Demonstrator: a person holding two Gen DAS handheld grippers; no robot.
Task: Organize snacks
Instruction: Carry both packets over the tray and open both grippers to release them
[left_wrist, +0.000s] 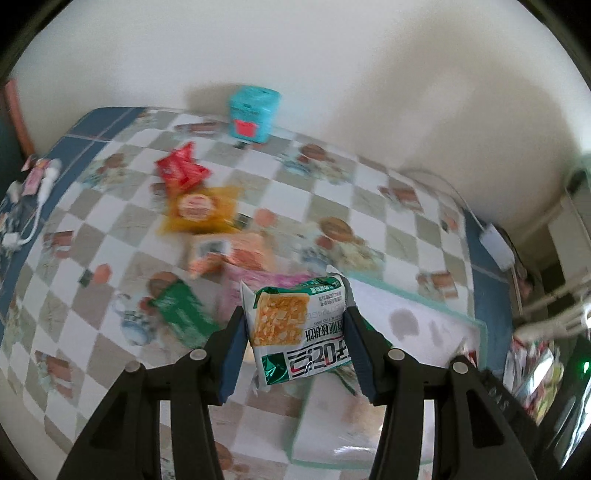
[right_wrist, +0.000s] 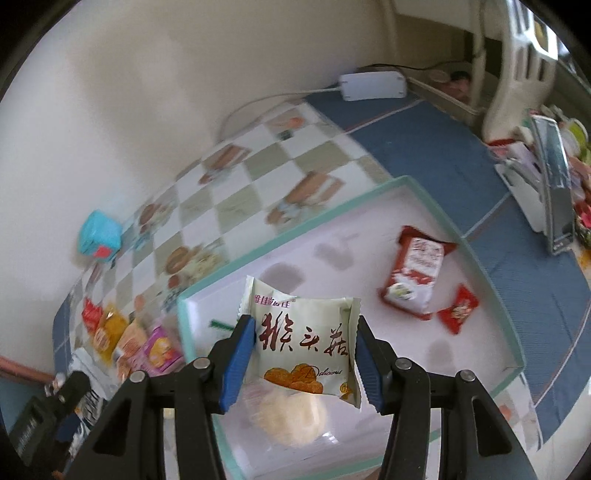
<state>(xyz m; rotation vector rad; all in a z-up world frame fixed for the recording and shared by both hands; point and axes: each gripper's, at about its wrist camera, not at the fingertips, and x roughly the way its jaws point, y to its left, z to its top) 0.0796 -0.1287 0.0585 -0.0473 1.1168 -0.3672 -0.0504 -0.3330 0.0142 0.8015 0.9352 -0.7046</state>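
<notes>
Left tool (left_wrist: 295, 328) clamped on green packet (left_wrist: 301, 330) above worktop (left_wrist: 110, 258), beside tray (left_wrist: 476, 325). Right tool (right_wrist: 304, 354) clamped on cream packet (right_wrist: 308, 343) over tray (right_wrist: 480, 254). Red packet (right_wrist: 415, 273) and small red packet (right_wrist: 458, 308) lying inside, touching.

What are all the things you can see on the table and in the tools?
Tray: one, white with teal rim, on the checked cloth.
Red-and-white packet: one, lying in the tray.
Small red packet: one, in the tray beside it.
Loose snack packets: several, red, yellow, orange, pink, green, on the cloth left of the tray.
Teal box: one, by the wall.
White adapter: one, at the table's far edge.
Green-and-white packet: one, held by the left tool.
Cream packet: one, held over the tray by the right tool.
</notes>
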